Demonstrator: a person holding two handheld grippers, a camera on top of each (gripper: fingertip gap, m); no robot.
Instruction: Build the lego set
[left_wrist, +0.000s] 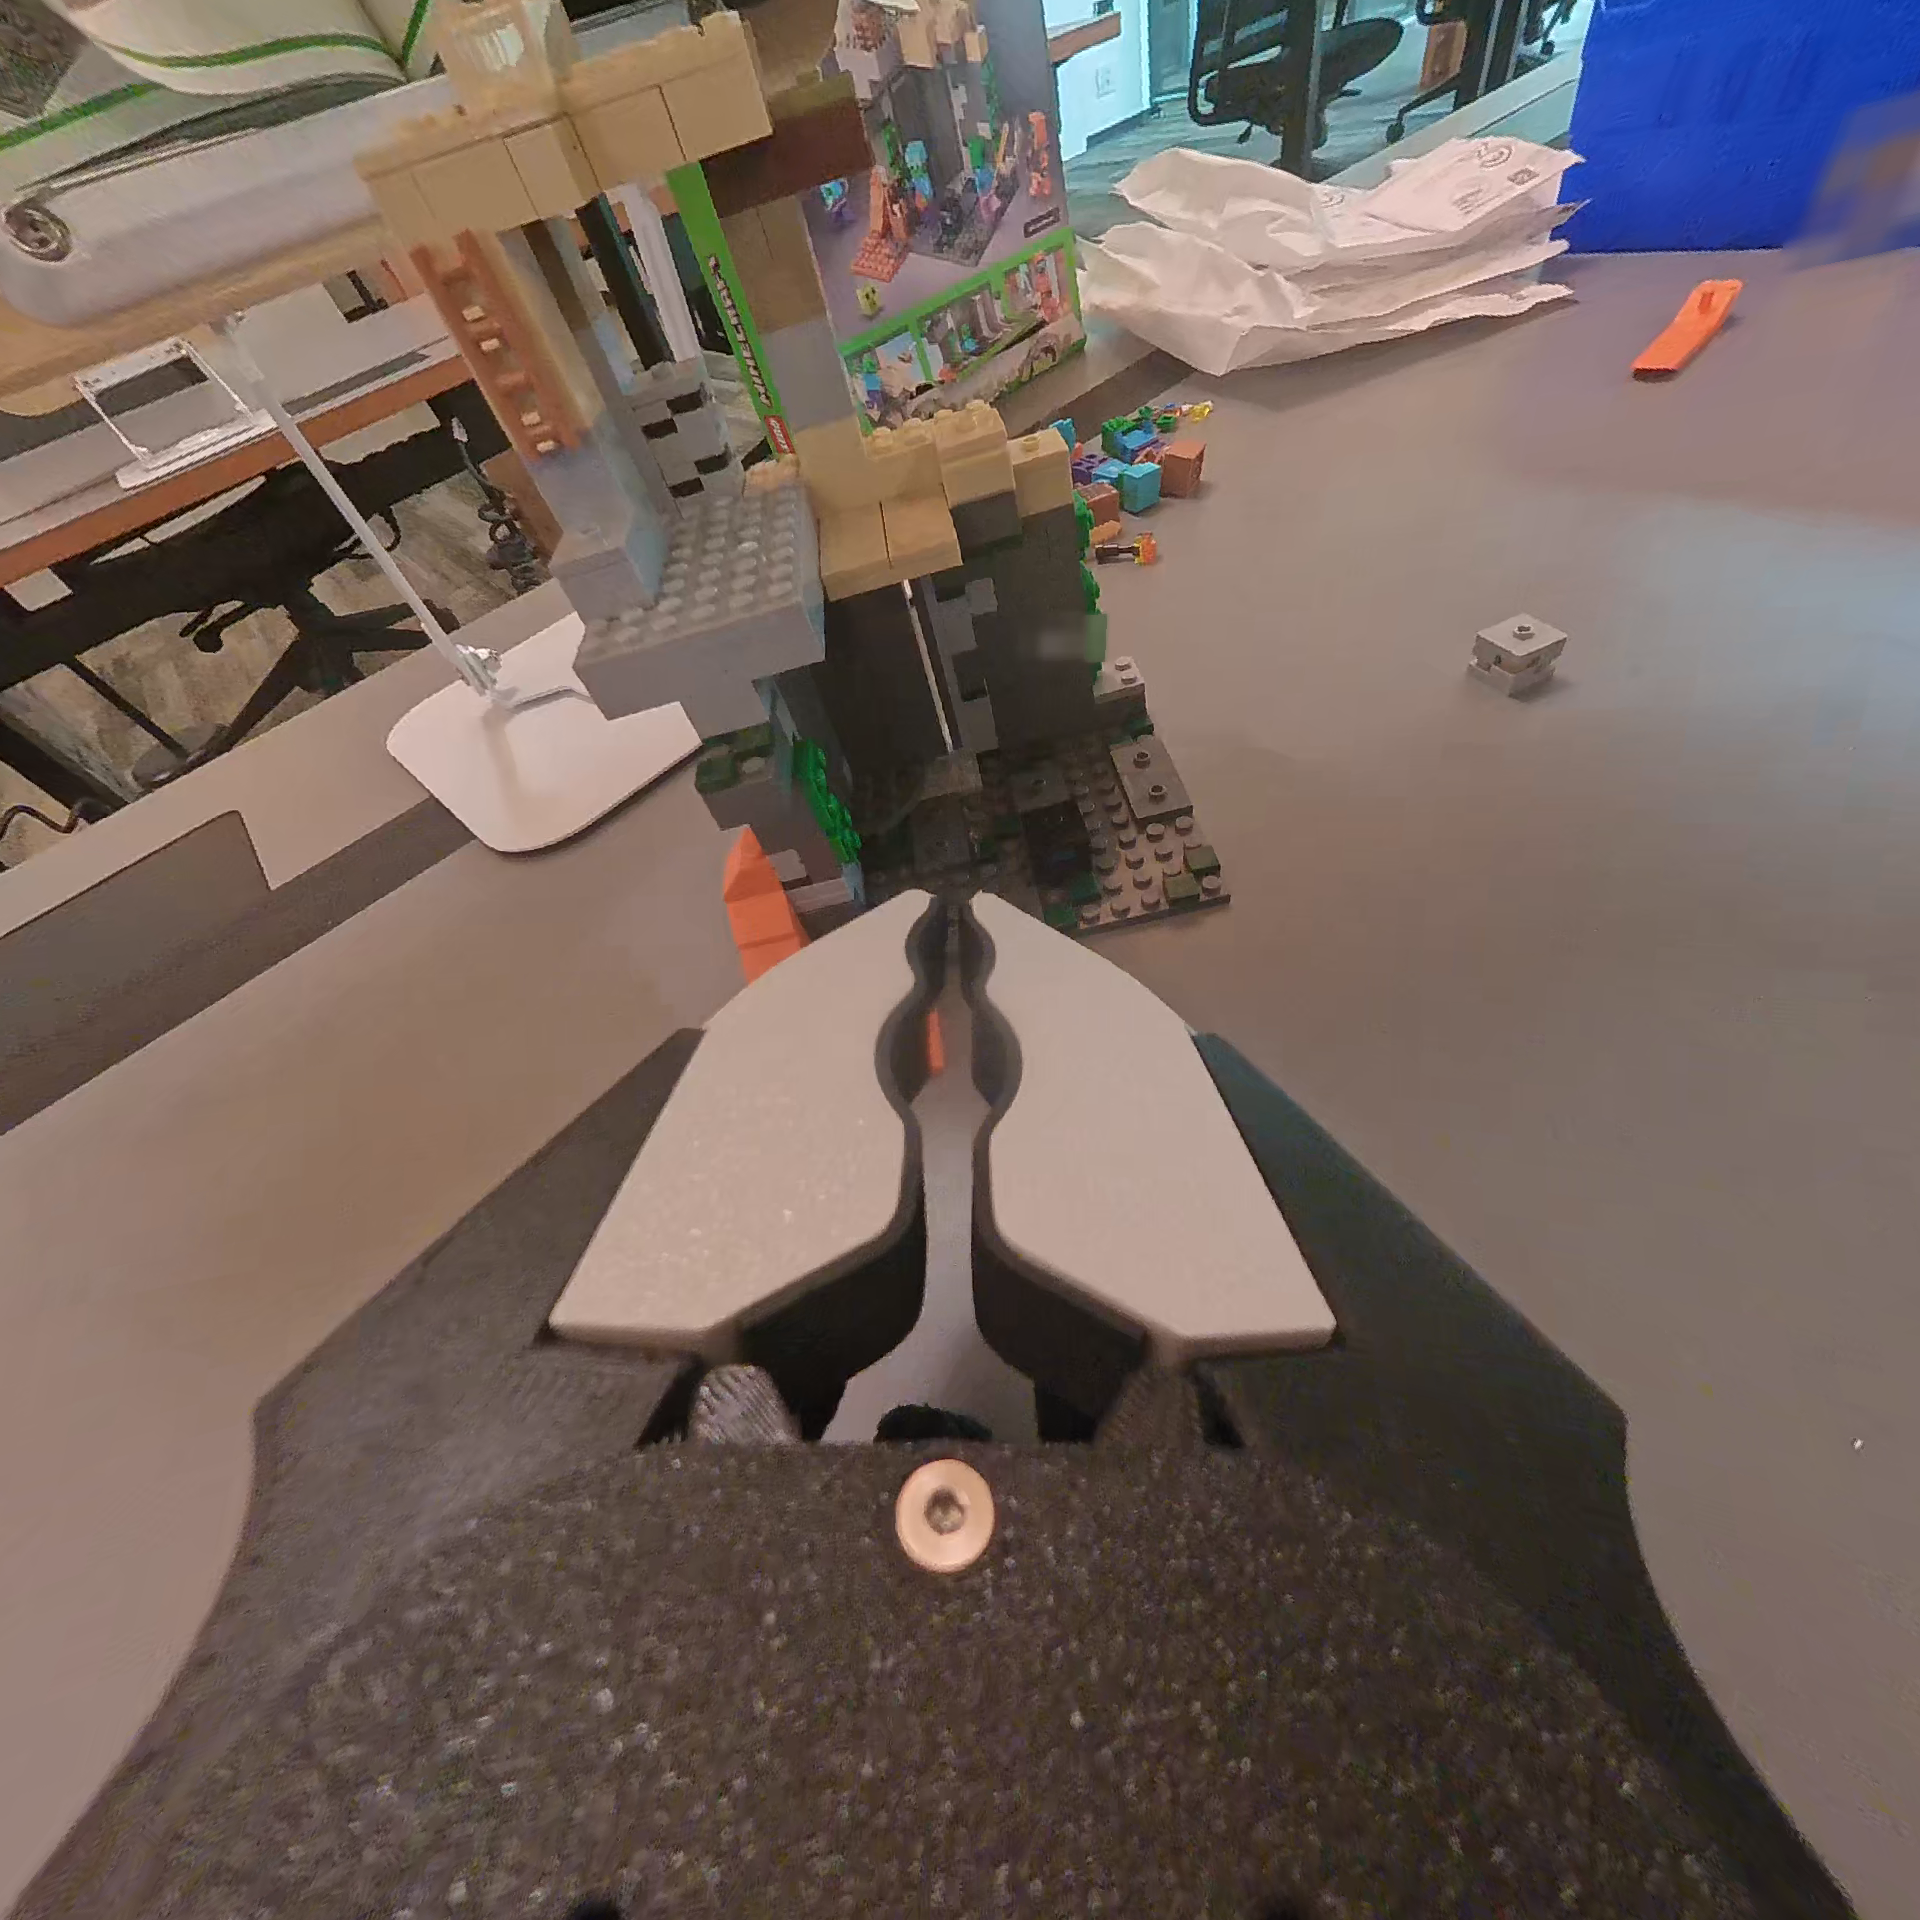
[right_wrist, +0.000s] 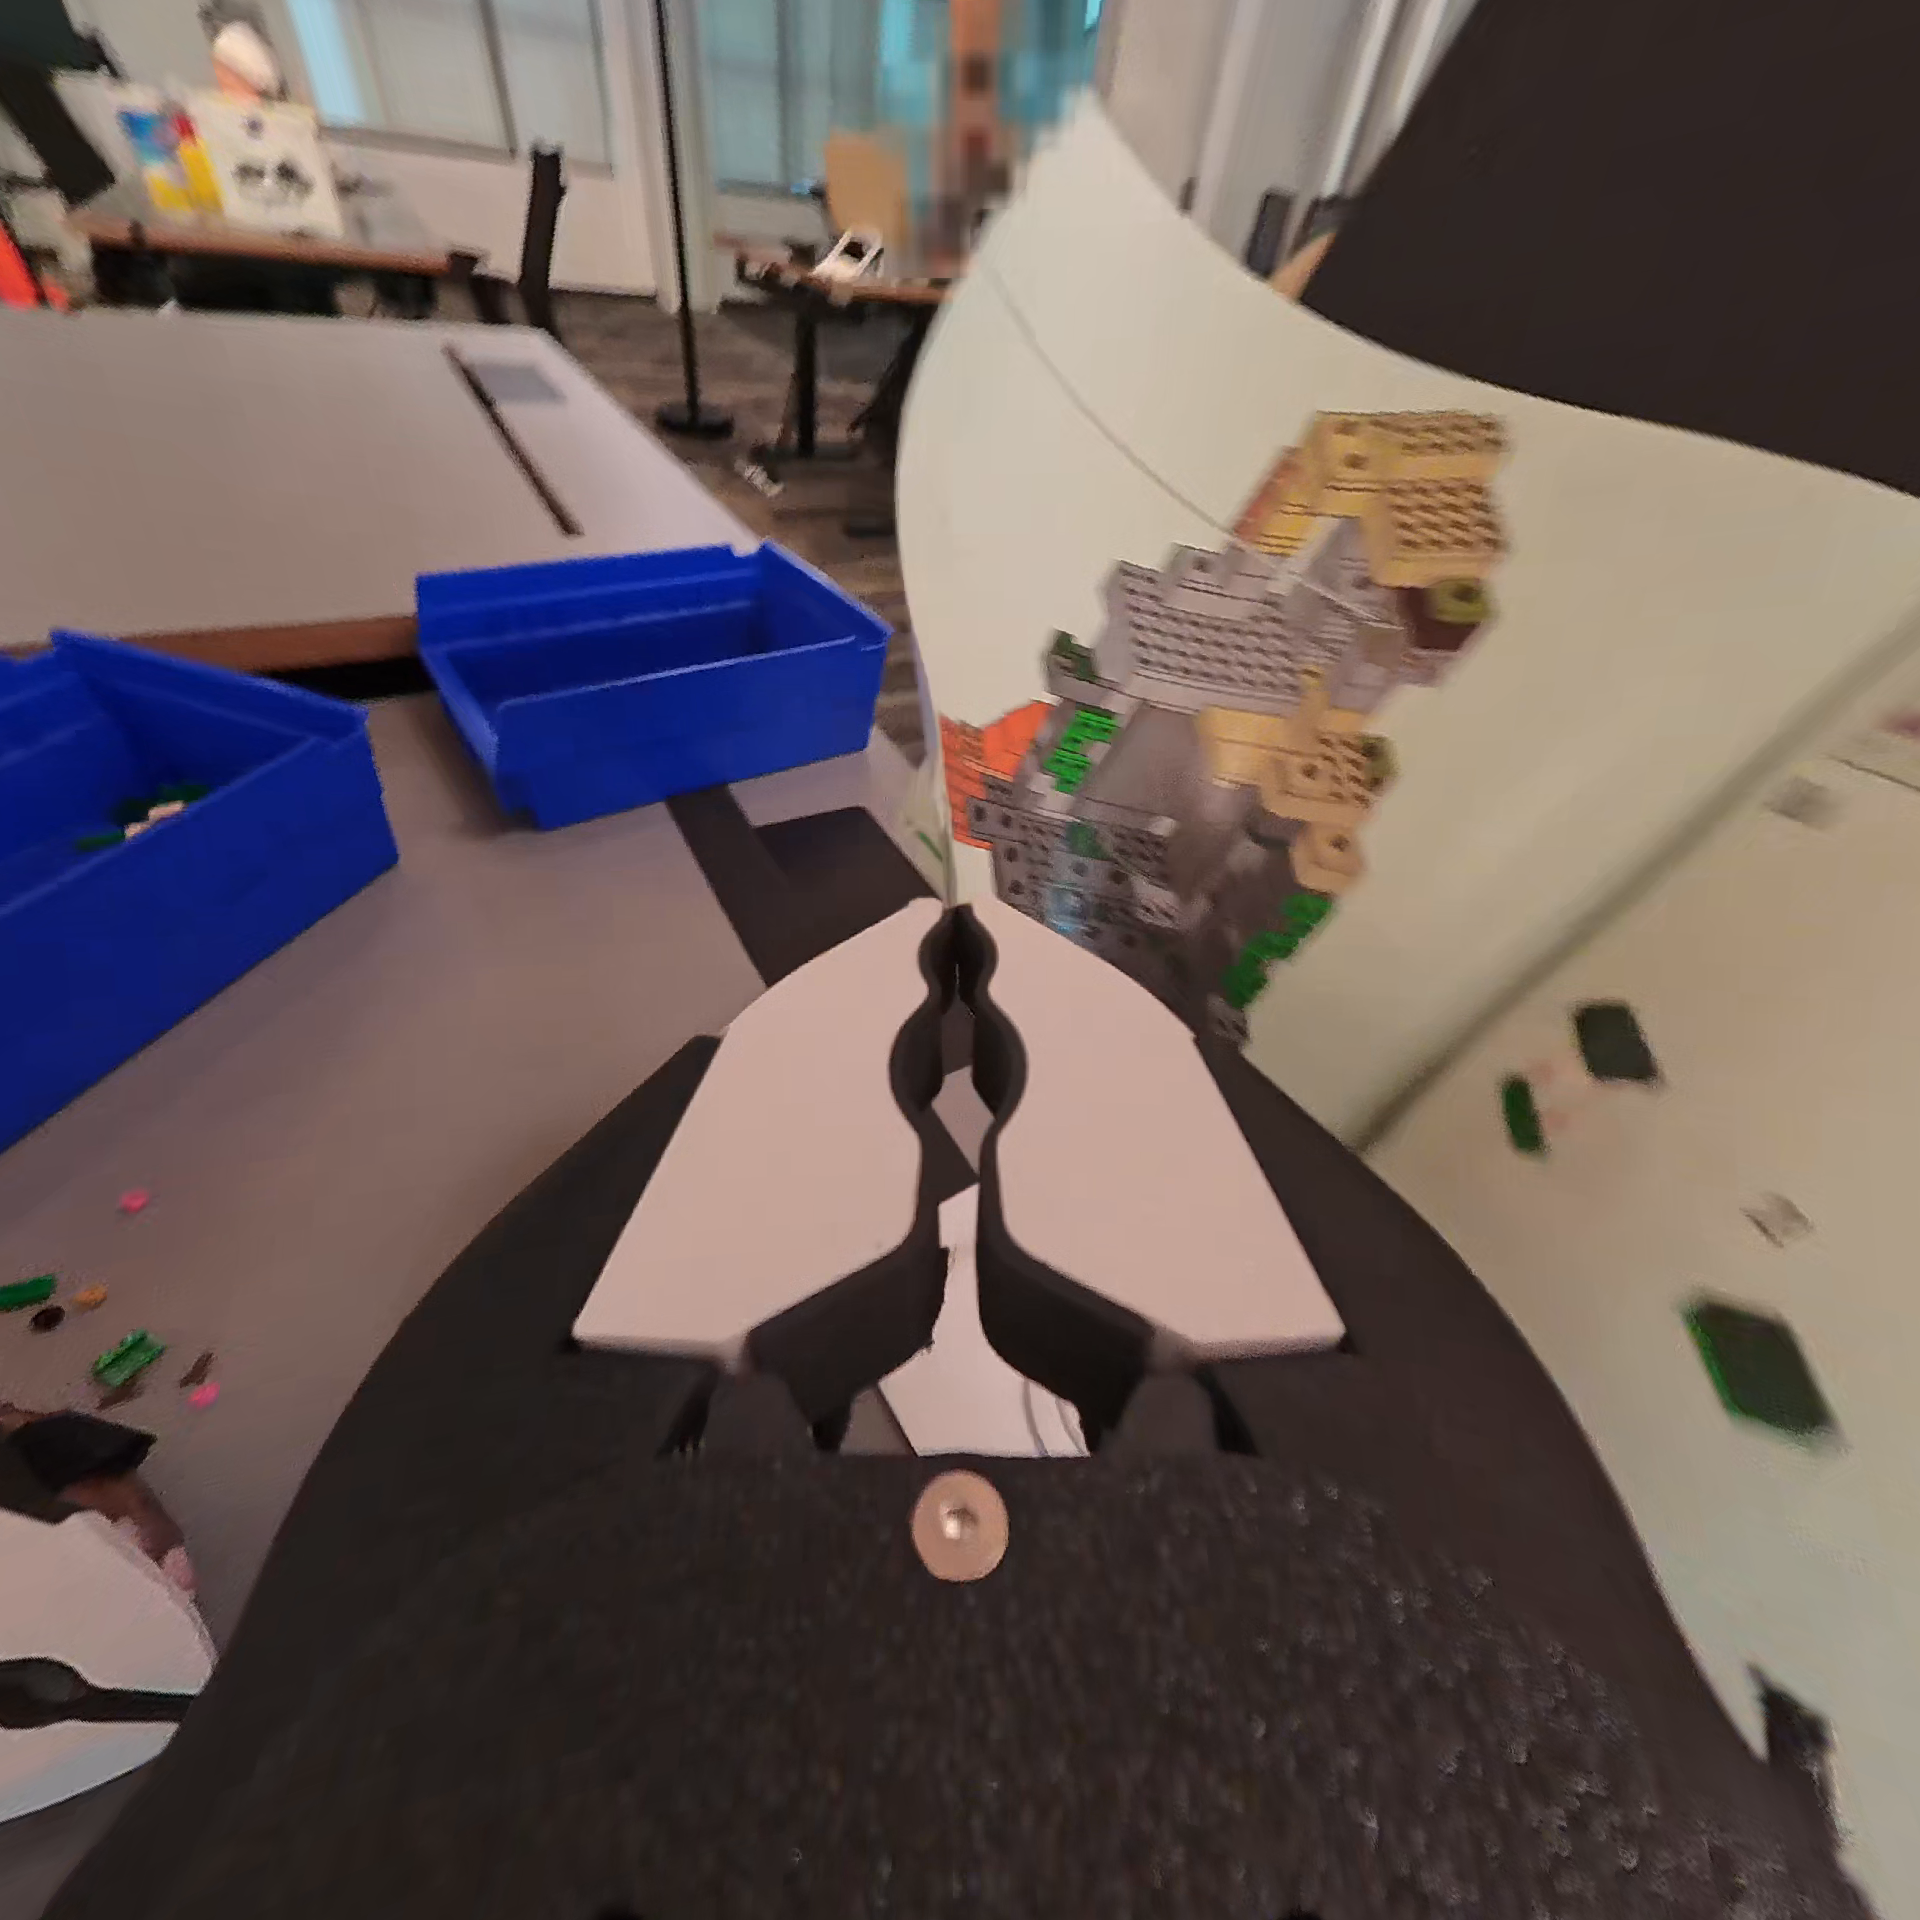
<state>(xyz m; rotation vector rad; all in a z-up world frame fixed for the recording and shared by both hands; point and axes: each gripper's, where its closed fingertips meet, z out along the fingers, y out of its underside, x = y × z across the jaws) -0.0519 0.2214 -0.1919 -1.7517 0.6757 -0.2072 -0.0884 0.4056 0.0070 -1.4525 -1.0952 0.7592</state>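
While right gripper (right_wrist: 958, 914) pinches manual page (right_wrist: 1143, 436), we keep clenched, empty left gripper (left_wrist: 954, 906) facing model (left_wrist: 831, 644) dead ahead.

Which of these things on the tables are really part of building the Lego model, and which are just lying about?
Part of the job:
- half-built Lego model
- loose bricks
- small grey brick piece
- instruction booklet page, curled beside the right tongs
- Lego box
- orange brick separator

Lying about:
- crumpled white paper bags
- white stand
- emptier blue bin
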